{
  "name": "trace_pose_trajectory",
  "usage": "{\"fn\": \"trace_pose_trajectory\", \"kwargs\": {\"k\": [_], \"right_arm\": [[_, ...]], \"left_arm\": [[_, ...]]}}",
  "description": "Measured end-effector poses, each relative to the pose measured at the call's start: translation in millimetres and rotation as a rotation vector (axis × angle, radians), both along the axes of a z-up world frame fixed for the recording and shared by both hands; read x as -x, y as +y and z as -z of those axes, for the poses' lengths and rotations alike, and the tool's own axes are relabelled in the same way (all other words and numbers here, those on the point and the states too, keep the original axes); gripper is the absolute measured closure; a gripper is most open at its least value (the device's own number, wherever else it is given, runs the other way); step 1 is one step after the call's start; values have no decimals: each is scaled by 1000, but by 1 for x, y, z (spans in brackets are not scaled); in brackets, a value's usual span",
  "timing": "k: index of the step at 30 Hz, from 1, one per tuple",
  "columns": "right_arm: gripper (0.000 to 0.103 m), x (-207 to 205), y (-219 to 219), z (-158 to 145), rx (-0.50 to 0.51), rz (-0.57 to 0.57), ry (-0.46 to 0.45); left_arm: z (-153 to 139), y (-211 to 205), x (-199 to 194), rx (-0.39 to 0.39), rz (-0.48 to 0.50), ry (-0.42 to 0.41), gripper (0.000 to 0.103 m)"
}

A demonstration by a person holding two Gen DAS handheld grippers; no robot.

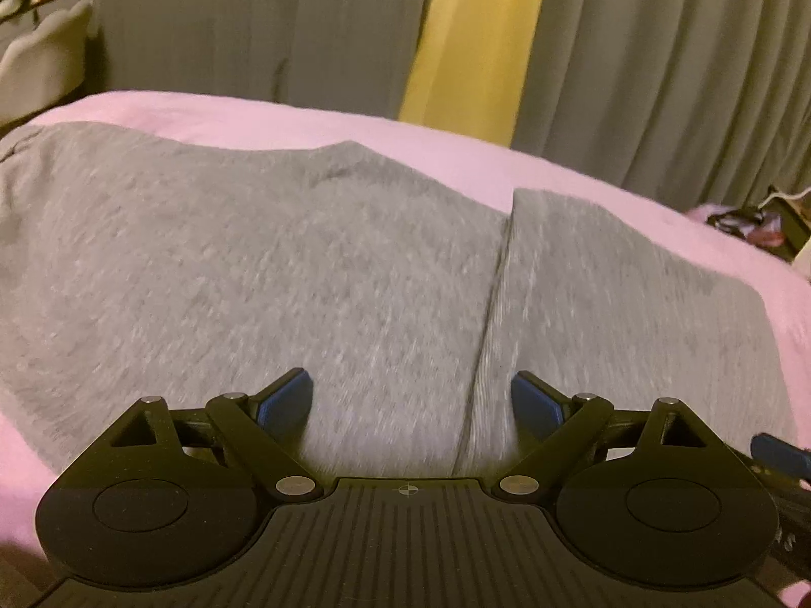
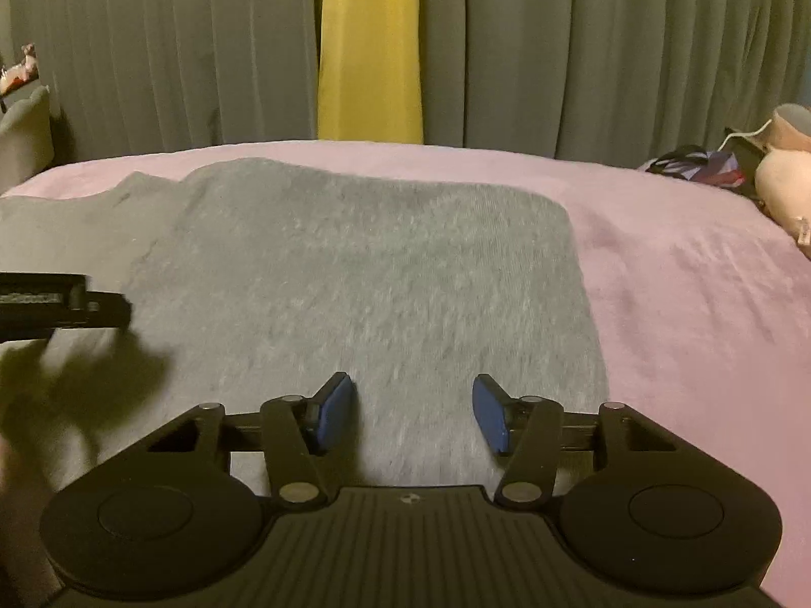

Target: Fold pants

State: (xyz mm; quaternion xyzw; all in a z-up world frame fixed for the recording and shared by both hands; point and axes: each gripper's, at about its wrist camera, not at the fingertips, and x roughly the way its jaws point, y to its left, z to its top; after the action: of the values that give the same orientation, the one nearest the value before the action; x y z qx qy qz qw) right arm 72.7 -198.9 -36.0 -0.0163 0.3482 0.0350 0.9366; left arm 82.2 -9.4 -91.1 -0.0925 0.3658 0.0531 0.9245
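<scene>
Grey pants point(image 1: 253, 263) lie spread on a pink bedspread point(image 1: 253, 109). In the left wrist view a folded layer point(image 1: 633, 304) overlaps them on the right, and its edge runs down toward my left gripper point(image 1: 410, 400). That gripper hovers just over the cloth, open, with nothing between its blue pads point(image 1: 284, 400). In the right wrist view the pants point(image 2: 380, 263) end in a rounded corner at the right. My right gripper point(image 2: 413, 413) is open over the cloth, pinching nothing. The left gripper's black body point(image 2: 61, 299) shows at the left edge.
Grey curtains point(image 2: 152, 61) with a yellow strip point(image 2: 370, 50) hang behind the bed. Pale pink objects point(image 2: 783, 172) and a dark bundle point(image 2: 694, 162) sit at the bed's right. A pale chair back point(image 1: 45, 61) stands at the left. Bare pink bedspread point(image 2: 684, 304) lies right of the pants.
</scene>
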Motion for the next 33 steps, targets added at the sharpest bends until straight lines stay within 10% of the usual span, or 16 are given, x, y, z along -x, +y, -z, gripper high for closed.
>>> {"fn": "trace_pose_trajectory", "kwargs": {"k": [15,33], "right_arm": [[39,-113,48,-17,10,-3,-17],[4,12,37,11,79,-128,40]], "left_arm": [[7,7,-14,36,-9,-16,5],[-2,52,-9,339,-110,-60,6]]}}
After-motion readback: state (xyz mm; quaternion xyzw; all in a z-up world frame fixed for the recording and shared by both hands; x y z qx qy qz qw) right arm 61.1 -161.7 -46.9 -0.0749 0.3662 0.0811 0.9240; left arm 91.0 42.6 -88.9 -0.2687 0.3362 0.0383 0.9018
